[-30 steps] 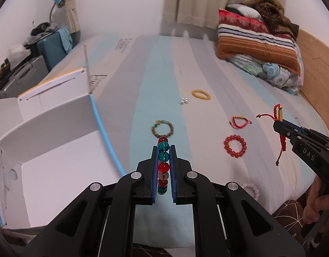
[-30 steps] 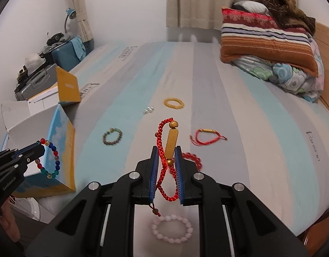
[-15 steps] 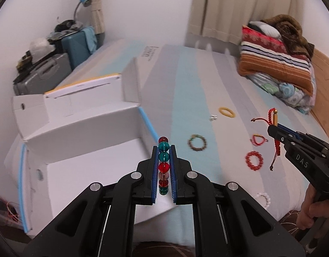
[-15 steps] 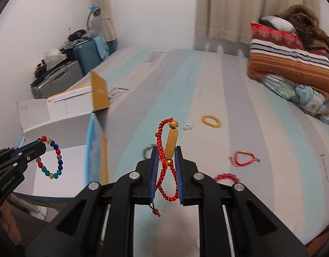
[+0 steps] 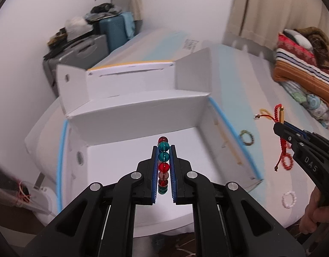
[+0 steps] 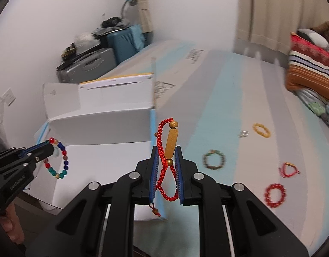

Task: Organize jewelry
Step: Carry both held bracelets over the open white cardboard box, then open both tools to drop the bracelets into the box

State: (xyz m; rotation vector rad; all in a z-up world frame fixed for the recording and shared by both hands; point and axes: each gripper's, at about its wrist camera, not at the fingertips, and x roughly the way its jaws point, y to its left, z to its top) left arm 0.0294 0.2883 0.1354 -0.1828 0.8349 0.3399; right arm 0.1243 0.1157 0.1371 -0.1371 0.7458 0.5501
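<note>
Your left gripper pinches a multicoloured glass-bead bracelet above the open white cardboard box on the striped bed. Your right gripper clamps a red braided cord bracelet with a gold bar charm (its loop dangling between the pads) beside the box's blue-edged wall, other bracelets lying on the bed.

Both tongs were built of matte black linkage arms fastened with round silver screws, the fingers lined with ribbed blue pads. White "DAS" lettering was printed on the right tongs.
</note>
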